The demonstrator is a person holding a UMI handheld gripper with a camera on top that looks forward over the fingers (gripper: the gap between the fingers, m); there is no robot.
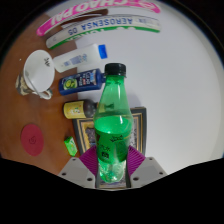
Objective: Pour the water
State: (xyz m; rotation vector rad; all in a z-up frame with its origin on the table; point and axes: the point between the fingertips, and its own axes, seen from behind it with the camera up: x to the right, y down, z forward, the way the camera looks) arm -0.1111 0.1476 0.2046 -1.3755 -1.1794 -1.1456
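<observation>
One green bottle (111, 125) with a black cap stood upright between the fingers (112, 166), its long axis vertical and its lower body set against the purple pads (93, 160). The fingers appeared closed on it from both sides, holding it low on the body, though whether its base was resting on the surface (180, 85) could not be told. The cap looked to be on. Just beyond it lay a small yellow tin (76, 110) and a blue-labelled tube (83, 82); farther off sat a white cup (41, 72), probably the vessel to pour into, away to the fingers' left.
</observation>
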